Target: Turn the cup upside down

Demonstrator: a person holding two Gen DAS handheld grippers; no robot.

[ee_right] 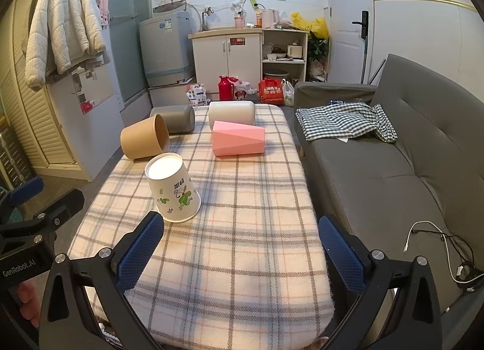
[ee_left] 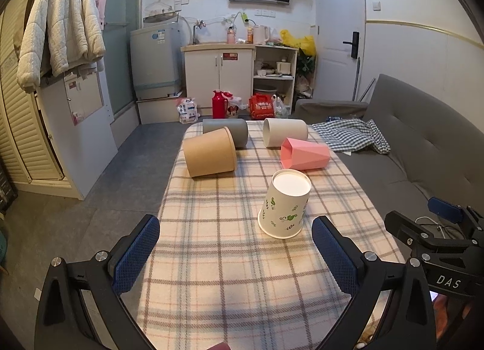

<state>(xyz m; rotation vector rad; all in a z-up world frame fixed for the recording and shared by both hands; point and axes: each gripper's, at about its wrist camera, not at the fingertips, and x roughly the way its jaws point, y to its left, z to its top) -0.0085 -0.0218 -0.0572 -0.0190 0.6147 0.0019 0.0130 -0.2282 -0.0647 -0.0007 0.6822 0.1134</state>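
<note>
A white paper cup with green leaf print (ee_left: 284,203) stands upside down, rim on the plaid tablecloth (ee_left: 230,259); it also shows in the right wrist view (ee_right: 172,188). A brown paper cup (ee_left: 210,152), a grey cup (ee_left: 230,131), a cream cup (ee_left: 284,132) and a pink faceted cup (ee_left: 304,153) lie on their sides farther back. My left gripper (ee_left: 236,244) is open and empty, just short of the paper cup. My right gripper (ee_right: 242,244) is open and empty, to the right of the paper cup, and shows at the right edge of the left wrist view (ee_left: 435,229).
A grey sofa (ee_right: 393,153) with a checked cloth (ee_right: 348,121) runs along the table's right side, with a white cable (ee_right: 438,247) on it. Floor lies to the left. Behind the table stand a red thermos (ee_right: 226,87), bags, a cabinet and a washing machine.
</note>
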